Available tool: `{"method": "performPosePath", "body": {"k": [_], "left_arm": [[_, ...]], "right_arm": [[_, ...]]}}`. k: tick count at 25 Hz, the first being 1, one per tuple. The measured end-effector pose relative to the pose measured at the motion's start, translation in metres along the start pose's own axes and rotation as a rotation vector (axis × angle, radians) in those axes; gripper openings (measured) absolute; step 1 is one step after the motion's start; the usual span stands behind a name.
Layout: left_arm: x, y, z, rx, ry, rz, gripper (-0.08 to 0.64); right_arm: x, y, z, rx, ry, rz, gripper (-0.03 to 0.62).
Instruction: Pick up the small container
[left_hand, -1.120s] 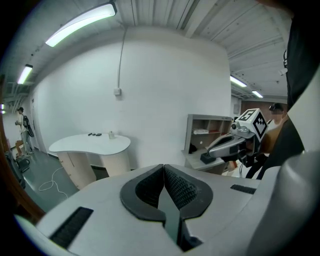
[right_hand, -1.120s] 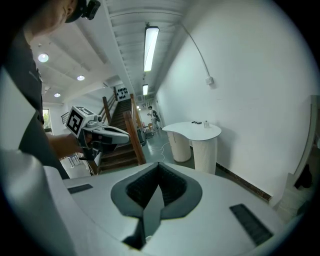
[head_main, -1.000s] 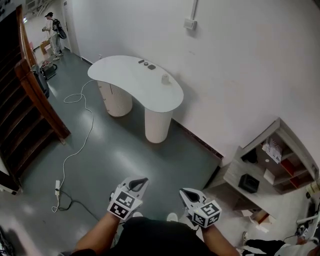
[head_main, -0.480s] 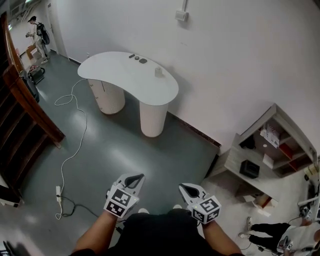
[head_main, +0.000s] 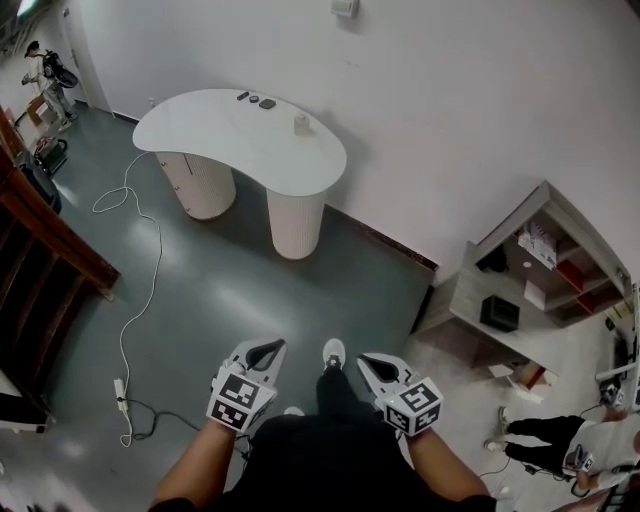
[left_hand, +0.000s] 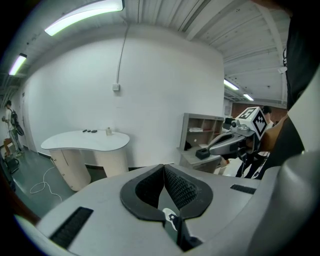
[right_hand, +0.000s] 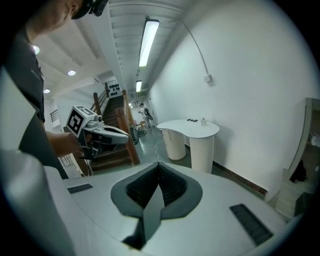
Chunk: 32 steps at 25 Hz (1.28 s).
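Observation:
The small container (head_main: 301, 124) is a pale little jar standing on a white kidney-shaped table (head_main: 200, 130) against the far wall; it also shows small in the left gripper view (left_hand: 108, 131) and the right gripper view (right_hand: 203, 121). Both grippers are held low in front of the person, several steps short of the table. My left gripper (head_main: 268, 349) has its jaws together with nothing between them. My right gripper (head_main: 368, 364) is likewise shut and empty.
Three dark small objects (head_main: 255, 99) lie on the table's far side. A white cable (head_main: 135, 270) and power strip trail over the grey floor at left. A wooden staircase (head_main: 40, 250) stands left, a grey shelf unit (head_main: 530, 290) right. Another person (head_main: 45, 75) stands far back.
The view has advanced toward the table and panned right; table and container have shifted up and left in the head view. A shoe now shows between the grippers. Both stay shut.

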<state>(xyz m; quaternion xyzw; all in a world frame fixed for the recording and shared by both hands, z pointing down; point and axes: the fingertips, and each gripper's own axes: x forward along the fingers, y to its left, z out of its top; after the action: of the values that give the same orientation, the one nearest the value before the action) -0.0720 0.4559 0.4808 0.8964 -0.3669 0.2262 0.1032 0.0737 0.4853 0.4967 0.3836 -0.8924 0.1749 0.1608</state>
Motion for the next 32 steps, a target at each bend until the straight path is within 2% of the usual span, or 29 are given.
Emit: {"method": "performPosePath", "body": {"k": [6,10,18,22,32], "left_arm": [[0.023,0.029,0.002,-0.010,0.028,0.018,0.017],[0.045,0.060,0.014,-0.013,0.042,0.052,0.017],[0.098,0.127,0.099,-0.001,-0.024,0.132,0.017],[0.129,0.146,0.123,-0.012,-0.032,0.158,0.017],[0.193,0.182,0.149,-0.048,-0.013,0.204,0.017]], "right_arm": [[0.039,-0.032,0.020,0.020,-0.012,0.019,-0.006],[0.074,-0.066,0.047,0.020,-0.040,0.044,-0.006],[0.119,-0.140,0.132,-0.040,-0.091,0.096,-0.006],[0.137,-0.175,0.167,-0.074,-0.110,0.123,-0.006],[0.183,-0.248,0.188,-0.076,-0.077,0.182,-0.006]]}}
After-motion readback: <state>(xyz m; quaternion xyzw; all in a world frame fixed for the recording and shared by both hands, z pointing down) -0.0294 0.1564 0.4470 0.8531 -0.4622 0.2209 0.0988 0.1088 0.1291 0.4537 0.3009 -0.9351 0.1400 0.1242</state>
